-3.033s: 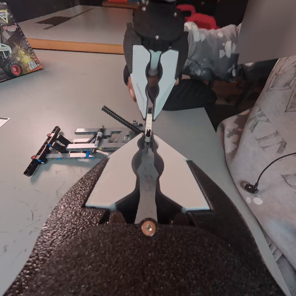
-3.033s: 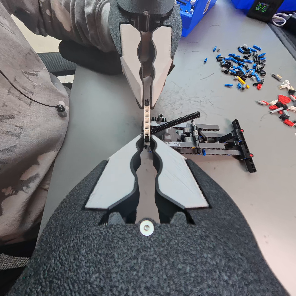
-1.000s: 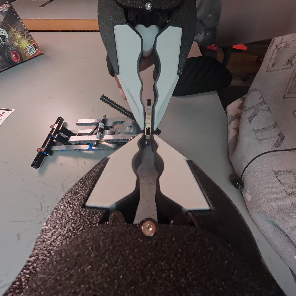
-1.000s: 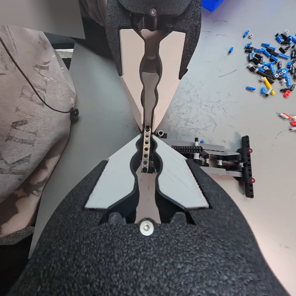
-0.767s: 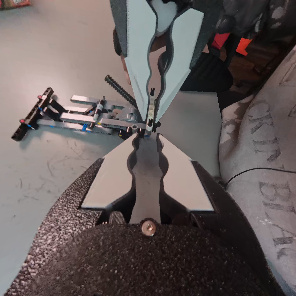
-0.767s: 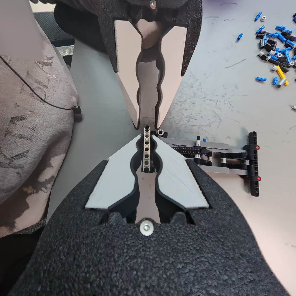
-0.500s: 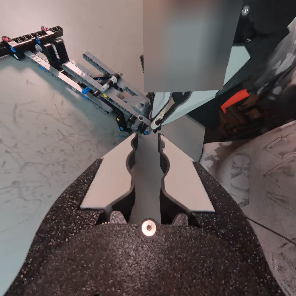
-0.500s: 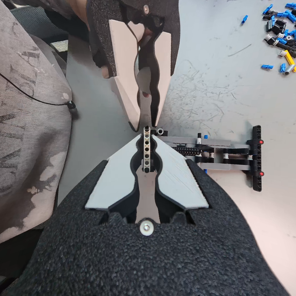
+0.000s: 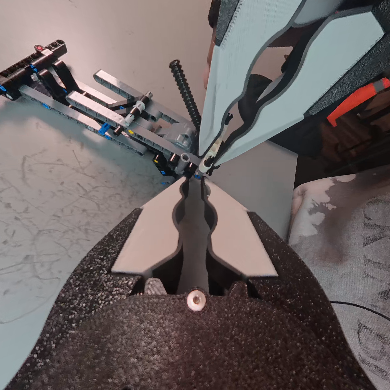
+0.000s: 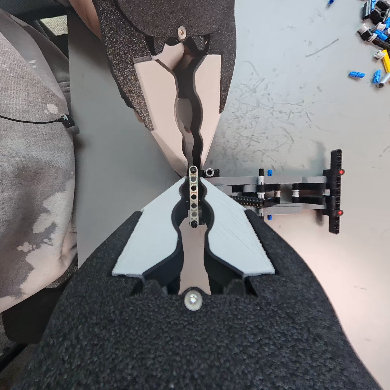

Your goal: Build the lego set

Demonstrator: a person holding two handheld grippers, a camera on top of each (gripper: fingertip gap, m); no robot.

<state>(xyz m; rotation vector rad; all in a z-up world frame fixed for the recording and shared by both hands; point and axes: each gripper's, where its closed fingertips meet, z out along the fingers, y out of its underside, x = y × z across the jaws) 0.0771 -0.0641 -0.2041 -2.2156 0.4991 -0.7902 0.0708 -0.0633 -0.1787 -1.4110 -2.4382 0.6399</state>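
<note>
right tongs (image 10: 193,179) clamp white holed beam (image 10: 193,196) | left tongs (image 9: 195,179) – nearly closed, empty

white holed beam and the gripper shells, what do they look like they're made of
The white holed beam, pinched in the right gripper, looks like hard moulded plastic: smooth, slightly glossy, crisp round holes. The right gripper's fingers look 3D-printed in matte pale plastic, going by fine parallel ridges. Its black shell has a grainy speckled surface, possibly printed too; unclear.
</note>
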